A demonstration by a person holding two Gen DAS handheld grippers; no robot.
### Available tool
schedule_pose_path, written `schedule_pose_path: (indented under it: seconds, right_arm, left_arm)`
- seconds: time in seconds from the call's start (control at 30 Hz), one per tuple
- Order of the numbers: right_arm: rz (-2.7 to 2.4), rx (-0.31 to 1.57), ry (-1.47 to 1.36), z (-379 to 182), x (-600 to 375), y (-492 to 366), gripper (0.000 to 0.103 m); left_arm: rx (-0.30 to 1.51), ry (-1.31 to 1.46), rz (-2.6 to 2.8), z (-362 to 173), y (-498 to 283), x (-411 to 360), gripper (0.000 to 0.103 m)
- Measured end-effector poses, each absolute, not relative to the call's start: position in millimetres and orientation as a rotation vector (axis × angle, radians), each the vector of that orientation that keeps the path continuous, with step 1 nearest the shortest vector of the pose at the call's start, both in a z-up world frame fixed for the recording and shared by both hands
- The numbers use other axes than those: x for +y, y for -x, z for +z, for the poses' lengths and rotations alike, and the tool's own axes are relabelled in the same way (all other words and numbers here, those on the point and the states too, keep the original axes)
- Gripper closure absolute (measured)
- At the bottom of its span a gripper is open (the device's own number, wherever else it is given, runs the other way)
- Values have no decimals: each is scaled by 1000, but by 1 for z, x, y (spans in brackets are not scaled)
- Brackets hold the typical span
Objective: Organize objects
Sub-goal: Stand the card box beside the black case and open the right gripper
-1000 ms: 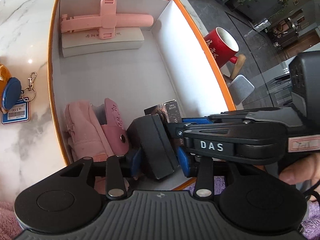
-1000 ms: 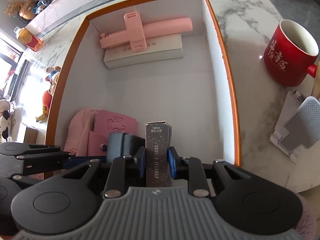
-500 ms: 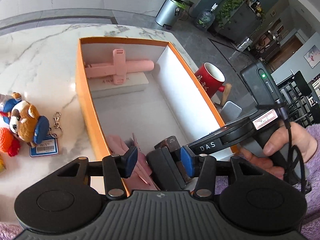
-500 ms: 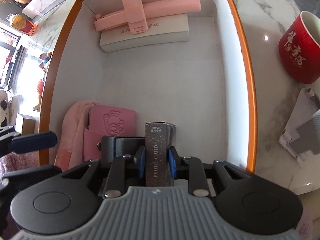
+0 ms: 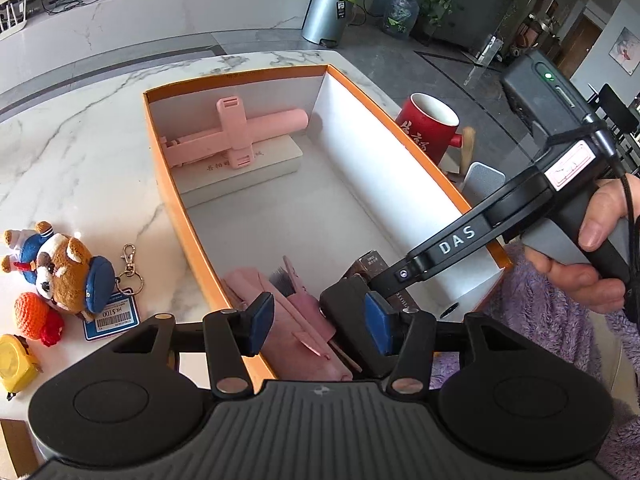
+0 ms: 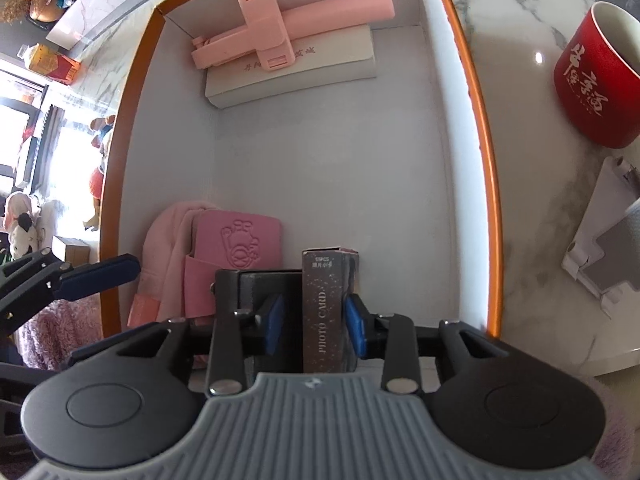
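Observation:
An orange-rimmed white box [image 5: 192,236] [image 6: 476,120] holds a pink selfie stick [image 5: 232,136] [image 6: 272,36] on a white case [image 6: 296,76] at its far end. At its near end lie a pink pouch [image 6: 236,240] [image 5: 304,312], a black box [image 5: 352,320] [image 6: 256,284] and a dark photo card box [image 6: 324,312] [image 5: 372,264]. My left gripper [image 5: 320,324] is open and empty above the near end. My right gripper [image 6: 314,324] is open, its pads a little apart from the photo card box standing between them.
A red mug [image 5: 428,128] [image 6: 596,92] and a white-grey phone stand [image 6: 608,248] stand right of the box. Plush toys with a keychain tag [image 5: 68,268], an orange knitted ball [image 5: 32,316] and a yellow tape measure [image 5: 16,364] lie left of it on the marble table.
My left gripper let go of the black box, opened and drew back and up. My right gripper opened its jaws off the photo card box, which stands in the orange box.

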State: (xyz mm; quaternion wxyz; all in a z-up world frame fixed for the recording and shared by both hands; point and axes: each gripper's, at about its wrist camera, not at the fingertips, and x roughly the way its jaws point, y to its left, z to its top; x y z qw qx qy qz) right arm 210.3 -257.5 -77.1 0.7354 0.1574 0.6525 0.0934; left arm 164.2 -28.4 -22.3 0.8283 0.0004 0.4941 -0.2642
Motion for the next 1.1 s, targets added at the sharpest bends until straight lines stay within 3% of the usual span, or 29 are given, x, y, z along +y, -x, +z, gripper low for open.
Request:
schedule_pose_path:
  seconds: [0.13,0.2,0.27,0.37,0.43,0.73,1.1]
  right_arm:
    - [224,1417,-400,-71,-260,-205,54]
    - [255,1411,-431,-68,-261,-201,39]
    - [270,1404,-409,-65,-255,-200,33]
    - [262,1417,-342,-70,-247,-201,35]
    - [243,1435,-287,-74,-244,-201,42]
    - [286,1441,-458,-92,-260,-200,43]
    - [278,1408,-405,-87,-254,-194,43]
  left_arm:
    - [1041,0,-556,-20,-163,-26,44]
    - [1032,0,-549,-18,-162,-25,44]
    - [1022,16,-540,-15,-162,-22,44]
    - [1006,32,-525,-10,-161,-17,44]
    - [993,40,-515,-6,-161,-14,44]
    - [992,56,-470,-6,-164,-4,44]
    - [979,78,-465,0,-159,1,44]
